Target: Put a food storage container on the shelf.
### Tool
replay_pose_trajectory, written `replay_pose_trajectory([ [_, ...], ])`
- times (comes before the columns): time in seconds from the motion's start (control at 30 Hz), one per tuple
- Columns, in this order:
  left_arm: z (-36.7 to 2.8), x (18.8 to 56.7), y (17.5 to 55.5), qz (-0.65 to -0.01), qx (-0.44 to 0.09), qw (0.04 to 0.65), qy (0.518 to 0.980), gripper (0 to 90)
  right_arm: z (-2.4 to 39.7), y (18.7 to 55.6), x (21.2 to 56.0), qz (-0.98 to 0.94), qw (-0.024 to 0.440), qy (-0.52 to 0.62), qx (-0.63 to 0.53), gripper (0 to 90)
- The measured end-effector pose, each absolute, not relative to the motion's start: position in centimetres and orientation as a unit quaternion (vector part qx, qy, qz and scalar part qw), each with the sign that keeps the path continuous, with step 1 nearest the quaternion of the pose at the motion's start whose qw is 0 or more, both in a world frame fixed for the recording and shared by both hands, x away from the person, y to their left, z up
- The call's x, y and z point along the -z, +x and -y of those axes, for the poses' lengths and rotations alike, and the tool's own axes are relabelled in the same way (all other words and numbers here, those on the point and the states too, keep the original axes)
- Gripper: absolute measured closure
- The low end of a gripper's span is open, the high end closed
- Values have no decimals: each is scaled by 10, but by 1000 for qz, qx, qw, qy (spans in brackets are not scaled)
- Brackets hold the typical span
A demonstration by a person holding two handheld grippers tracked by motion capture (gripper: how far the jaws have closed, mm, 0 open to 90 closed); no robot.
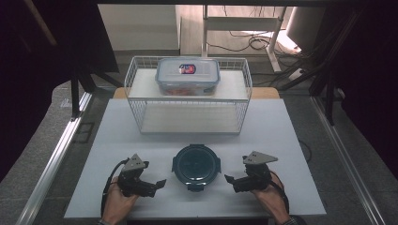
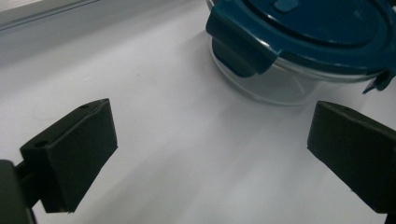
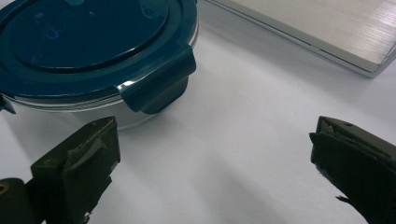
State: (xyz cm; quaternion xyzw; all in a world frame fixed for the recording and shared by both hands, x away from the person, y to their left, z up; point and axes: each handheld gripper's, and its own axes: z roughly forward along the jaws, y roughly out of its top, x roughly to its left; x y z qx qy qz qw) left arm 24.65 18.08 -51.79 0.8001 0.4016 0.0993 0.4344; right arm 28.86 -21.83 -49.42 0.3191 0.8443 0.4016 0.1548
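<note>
Item: we list a round glass container (image 1: pixel 196 166) with a dark teal clip lid, standing on the white table (image 1: pixel 281 140) directly between our two tools. The left tool (image 1: pixel 159 183) rests low on the table with its jaws spread wide and nothing between them; in the left gripper view the container (image 2: pixel 299 51) sits just ahead of the jaws and toward the right one, apart from both, one lid clip (image 2: pixel 240 46) folded down on the near side. The right tool (image 1: pixel 230 179) is likewise spread wide and holds nothing; in the right gripper view the container (image 3: pixel 93 51) lies ahead and toward the left jaw, close to it but not touching as far as we can tell, with a latched clip (image 3: pixel 161 84) facing the tool. Farther ahead of both tools we record a white wire basket (image 1: pixel 187 96) on the table, carrying on its upper level a rectangular clear box (image 1: pixel 187 76) with a blue-rimmed lid.
</note>
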Motion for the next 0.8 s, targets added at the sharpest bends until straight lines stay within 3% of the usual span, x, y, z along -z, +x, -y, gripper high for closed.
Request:
replay_pose_trajectory([
  [0.8, -160, 488, 275, -379, -45, 461, 801, 36, 195, 291, 472, -836, 94, 338, -421, 0],
])
